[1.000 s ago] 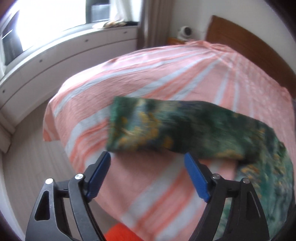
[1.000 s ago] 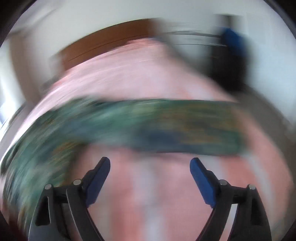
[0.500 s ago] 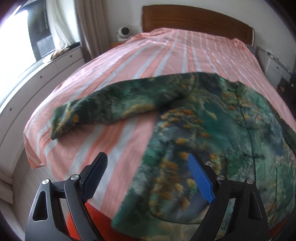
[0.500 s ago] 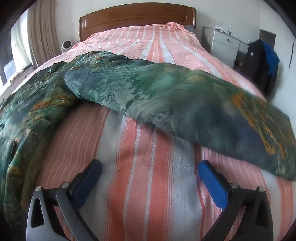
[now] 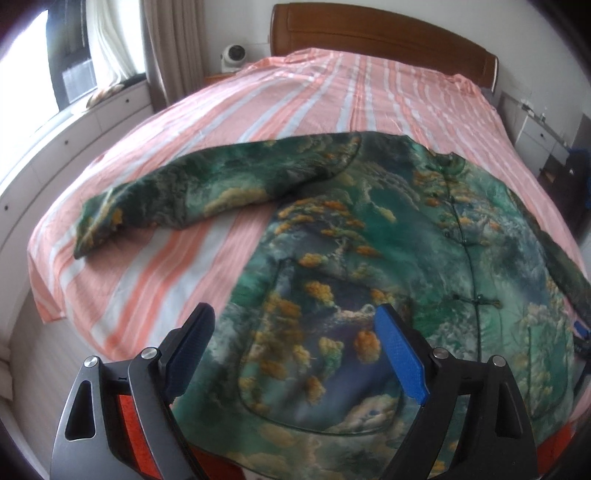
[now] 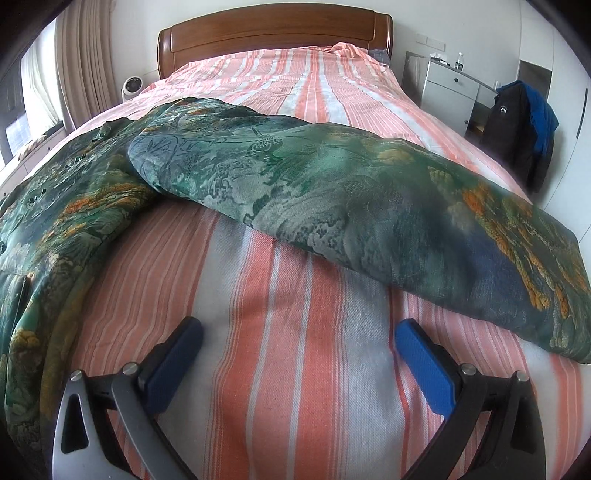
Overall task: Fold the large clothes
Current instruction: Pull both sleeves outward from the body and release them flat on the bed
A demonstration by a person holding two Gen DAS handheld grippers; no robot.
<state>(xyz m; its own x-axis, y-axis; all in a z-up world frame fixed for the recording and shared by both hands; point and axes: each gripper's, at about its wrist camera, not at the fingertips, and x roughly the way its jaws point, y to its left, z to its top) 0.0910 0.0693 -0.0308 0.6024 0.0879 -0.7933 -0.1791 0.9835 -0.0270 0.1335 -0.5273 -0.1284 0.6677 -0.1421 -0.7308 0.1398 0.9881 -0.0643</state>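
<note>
A large green jacket with orange and blue print lies spread face up on the striped bed, sleeves stretched out to both sides. Its left sleeve reaches toward the bed's left edge. In the right wrist view the right sleeve runs across the sheet toward the right. My left gripper hovers open above the jacket's lower front near the hem, nothing between its pads. My right gripper is open wide over bare sheet, just below the right sleeve.
A wooden headboard closes the far end of the bed. White window-side cabinets and curtains run along the left. A white nightstand and a dark jacket on a chair stand to the right.
The left view swung from the left sleeve's cuff across to the jacket's lower front. The right gripper sank closer to the sheet below the right sleeve and its jaws spread wider.
</note>
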